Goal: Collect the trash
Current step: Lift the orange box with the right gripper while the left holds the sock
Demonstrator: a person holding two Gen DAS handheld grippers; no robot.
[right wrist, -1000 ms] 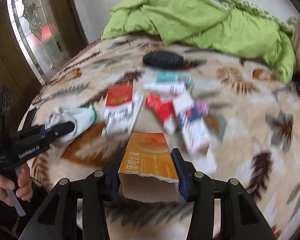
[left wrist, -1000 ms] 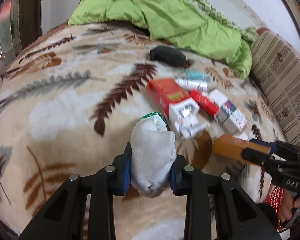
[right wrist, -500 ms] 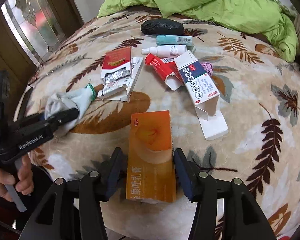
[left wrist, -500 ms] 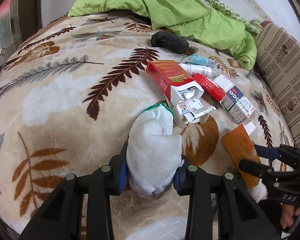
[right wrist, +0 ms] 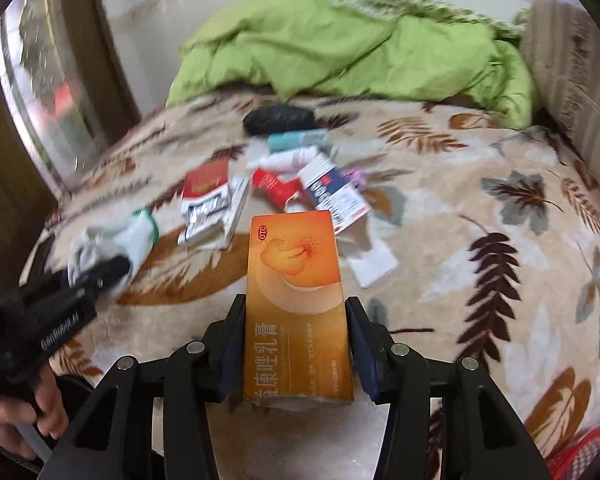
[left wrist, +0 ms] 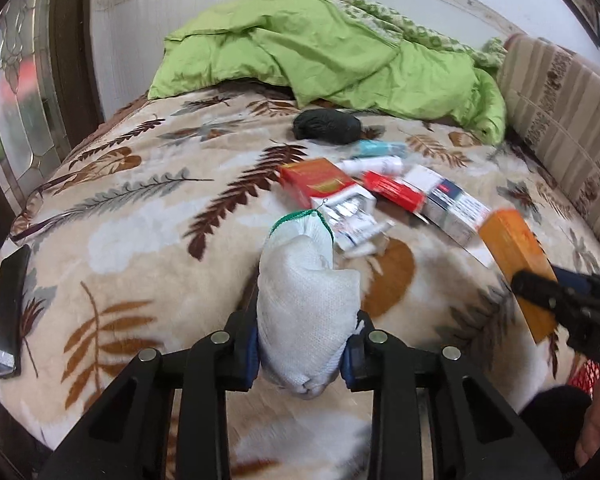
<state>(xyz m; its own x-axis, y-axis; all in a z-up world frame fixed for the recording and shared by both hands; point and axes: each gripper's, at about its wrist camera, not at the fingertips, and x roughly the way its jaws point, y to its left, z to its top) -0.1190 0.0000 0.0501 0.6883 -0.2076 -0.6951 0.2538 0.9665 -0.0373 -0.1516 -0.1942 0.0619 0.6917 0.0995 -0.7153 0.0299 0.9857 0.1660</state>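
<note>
My right gripper point(right wrist: 296, 344) pinches the orange carton point(right wrist: 296, 300), my left gripper point(left wrist: 302, 350) the white glove point(left wrist: 306, 304), both jaws closing, both items lifted above the blanket point(left wrist: 140, 240). Risk, I judge: the carton crushes or the limp glove slips free. More litter, including a red box point(left wrist: 316, 182), remains.
</note>
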